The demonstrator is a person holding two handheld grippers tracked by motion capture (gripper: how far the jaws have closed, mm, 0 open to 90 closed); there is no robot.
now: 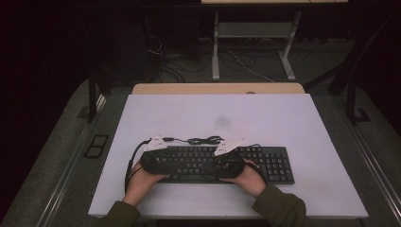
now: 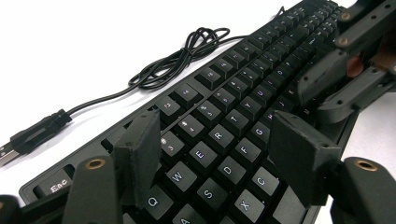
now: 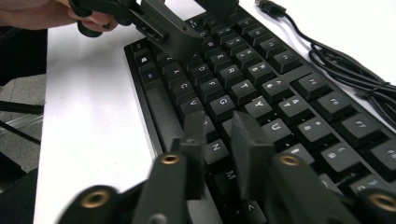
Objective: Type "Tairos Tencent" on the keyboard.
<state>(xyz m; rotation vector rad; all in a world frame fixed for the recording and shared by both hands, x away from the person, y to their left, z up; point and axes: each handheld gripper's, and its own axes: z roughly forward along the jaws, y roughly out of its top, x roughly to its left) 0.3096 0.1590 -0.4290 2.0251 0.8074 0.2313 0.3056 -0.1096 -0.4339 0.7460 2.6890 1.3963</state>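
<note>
Right now your keyboard (image 1: pixel 215 163) lies flat near the front edge of the desk (image 1: pixel 283 118), its cable (image 2: pixel 173 60) coiled behind. Your left gripper (image 2: pixel 219 156) hovers with fingers spread over the left-hand letter keys; the right gripper (image 3: pixel 219 154) has fingers slightly parted, holding nothing. Careless pressing could strike neighbouring keys or shove the keyboard.

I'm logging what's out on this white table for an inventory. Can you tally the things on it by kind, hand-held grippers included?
Keyboard: 1
Keyboard cable, coiled behind it with a plug: 1
Grippers over the keys: 2, left gripper and right gripper
Total: 4
</note>
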